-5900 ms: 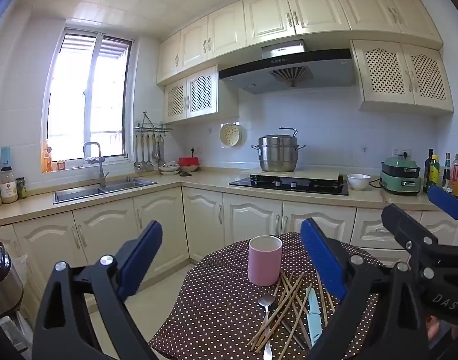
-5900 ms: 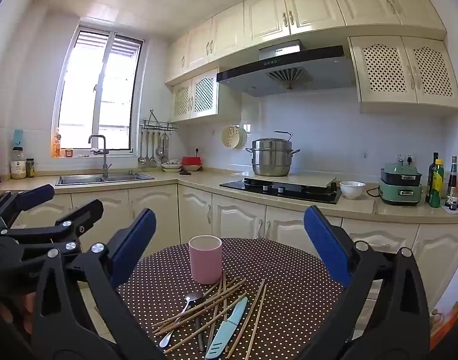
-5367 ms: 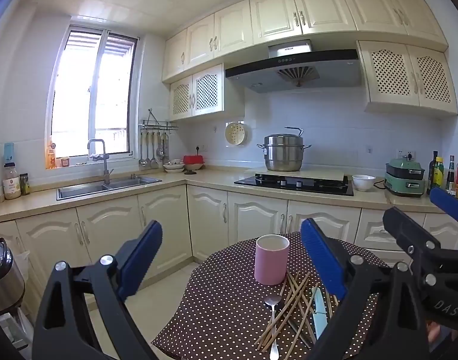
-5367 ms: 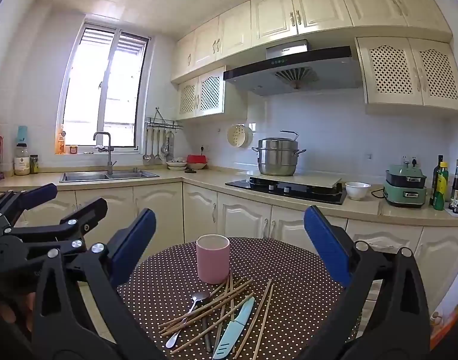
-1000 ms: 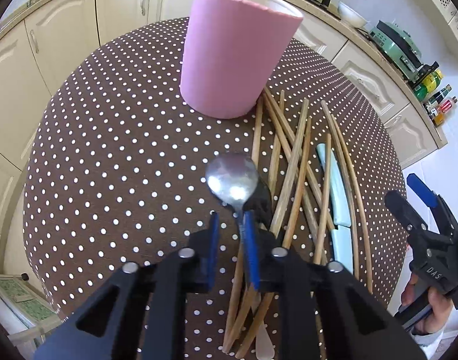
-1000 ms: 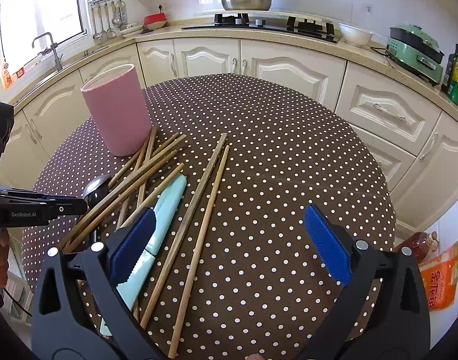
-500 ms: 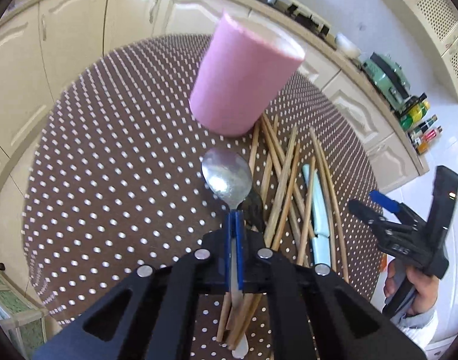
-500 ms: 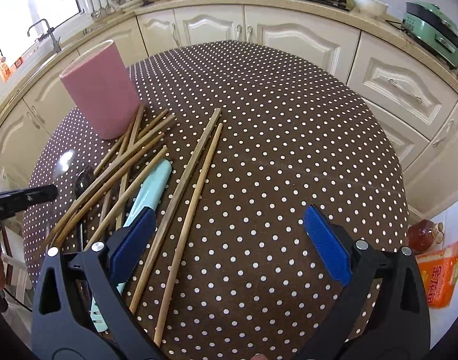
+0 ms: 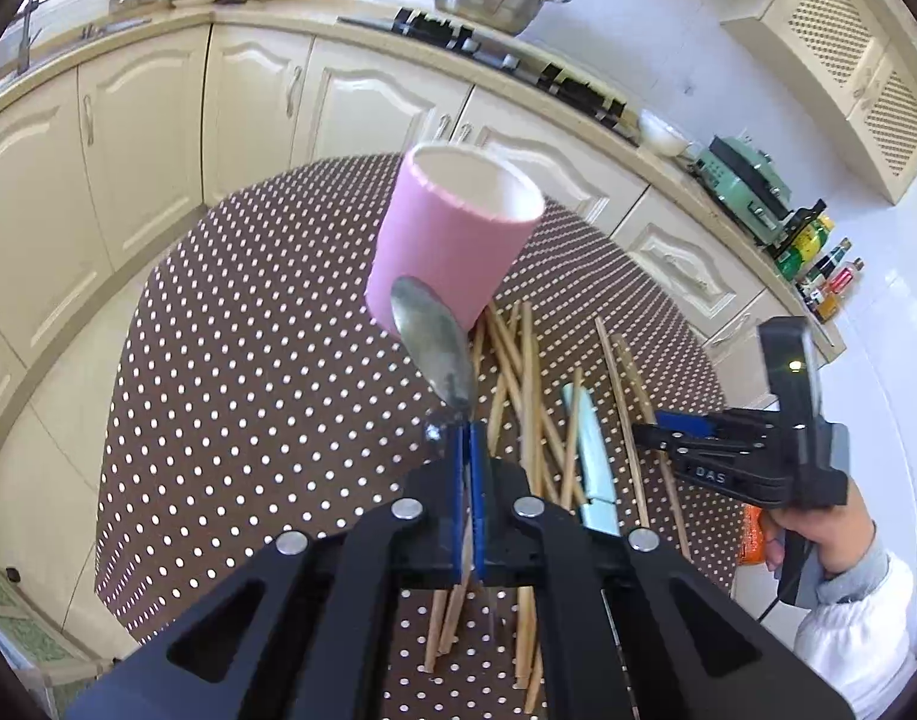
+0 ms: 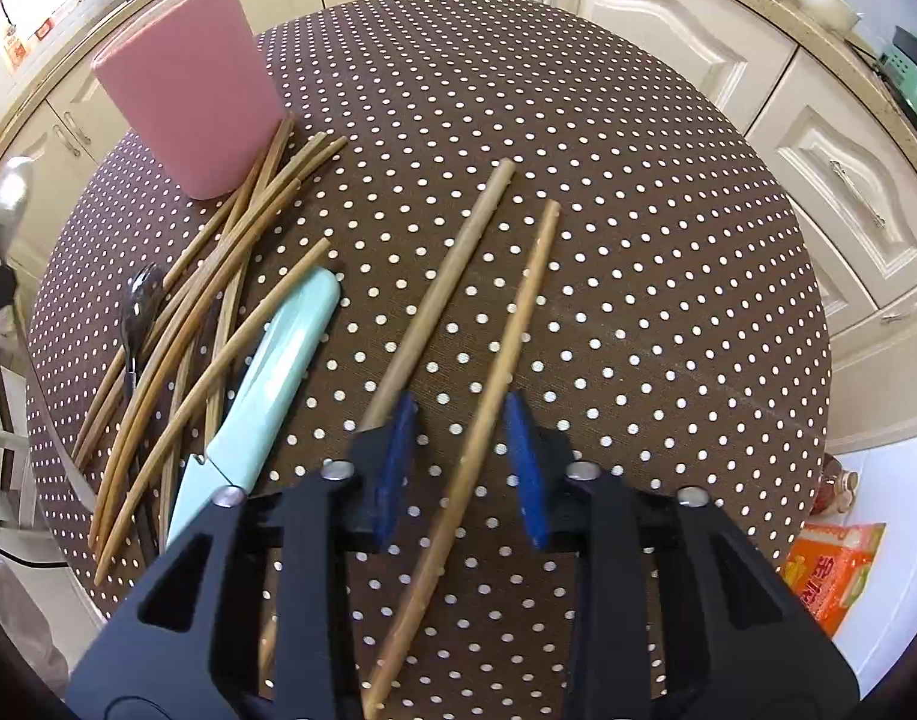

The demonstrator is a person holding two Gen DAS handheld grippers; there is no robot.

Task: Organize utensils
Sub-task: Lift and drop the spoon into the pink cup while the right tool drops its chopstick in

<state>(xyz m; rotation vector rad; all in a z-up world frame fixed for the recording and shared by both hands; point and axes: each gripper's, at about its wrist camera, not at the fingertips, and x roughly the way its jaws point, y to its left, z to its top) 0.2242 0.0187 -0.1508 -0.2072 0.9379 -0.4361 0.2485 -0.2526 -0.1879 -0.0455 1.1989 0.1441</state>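
On the round dotted table [image 10: 638,240] by cream cabinets [image 9: 128,120], right gripper [image 10: 461,456] is closing around a chopstick [image 10: 506,330]; left gripper [image 9: 466,450] pinches a spoon [image 9: 434,336] above the table, near the far-edge cup [image 9: 452,240].
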